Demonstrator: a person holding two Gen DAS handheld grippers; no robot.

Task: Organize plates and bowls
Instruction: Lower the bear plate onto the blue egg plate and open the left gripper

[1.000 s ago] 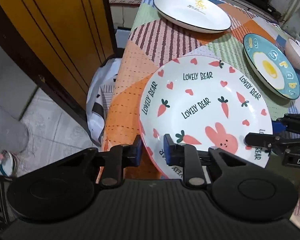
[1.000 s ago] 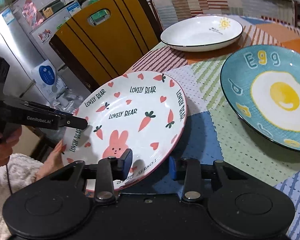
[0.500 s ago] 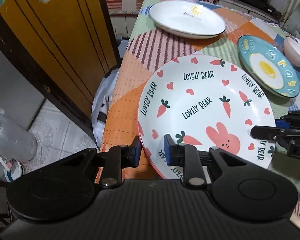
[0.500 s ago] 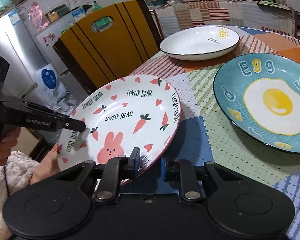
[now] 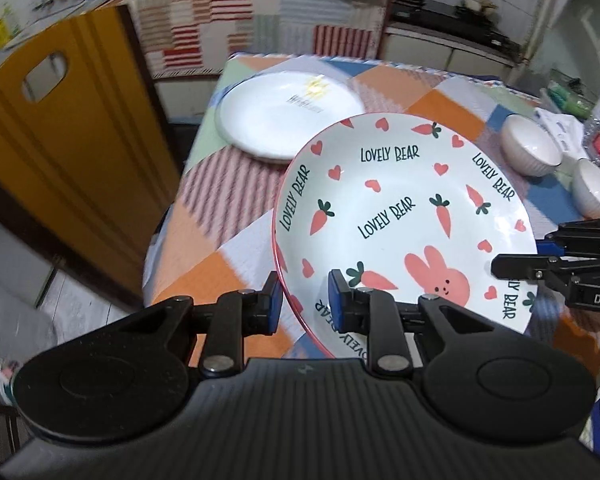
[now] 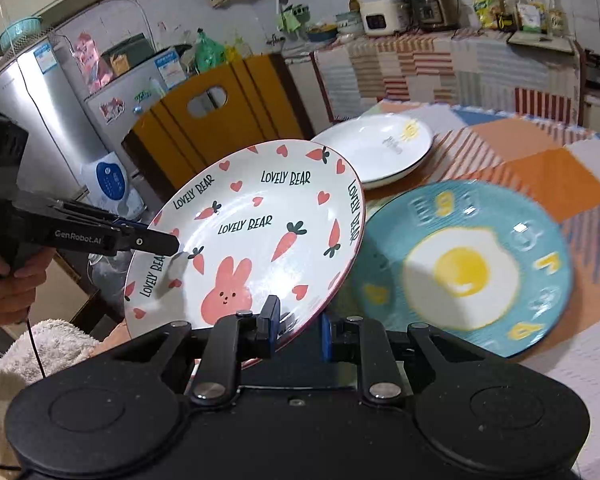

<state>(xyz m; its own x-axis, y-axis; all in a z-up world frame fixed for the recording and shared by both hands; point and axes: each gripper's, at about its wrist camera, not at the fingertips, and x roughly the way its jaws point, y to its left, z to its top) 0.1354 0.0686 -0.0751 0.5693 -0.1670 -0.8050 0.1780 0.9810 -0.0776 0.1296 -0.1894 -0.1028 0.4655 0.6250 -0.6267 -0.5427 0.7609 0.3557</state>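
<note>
Both grippers pinch the rabbit plate (image 5: pixel 404 216) by its rim, held off the tabletop (image 5: pixel 204 272). The left gripper (image 5: pixel 305 307) has its fingers narrowed on the near-left rim, one blue pad under the plate and one on the upper face beside the carrot print. The right gripper (image 6: pixel 296 326) has its fingers narrowed on the near rim just right of the rabbit print, one pad on top and one below. In each wrist view the other gripper's tip also shows on the opposite rim.

Risks, as judgement:
- Both grips bite only a thin strip of glazed rim; a small twist between the two hands could let the plate slide out of one pair of fingers and swing down.
- If the hands move at different rates the plate gets levered, and a hard pinch on ceramic edge could chip it.
- The far edge of the plate hangs over the egg plate (image 6: pixel 464 268) just ahead of the right fingers; lowering while tilted could knock rim on rim.
- The sun plate (image 5: pixel 290 114) lies further ahead of the left fingers, and two white bowls (image 5: pixel 532 146) sit ahead to the right, apart from the plate for now.

Orientation: the plate is round, so no real long axis. Its face points up and tilts, the left edge higher in the right wrist view, the right edge dipping toward the egg plate. The rabbit print sits nearest the fingers, ears pointing away.
</note>
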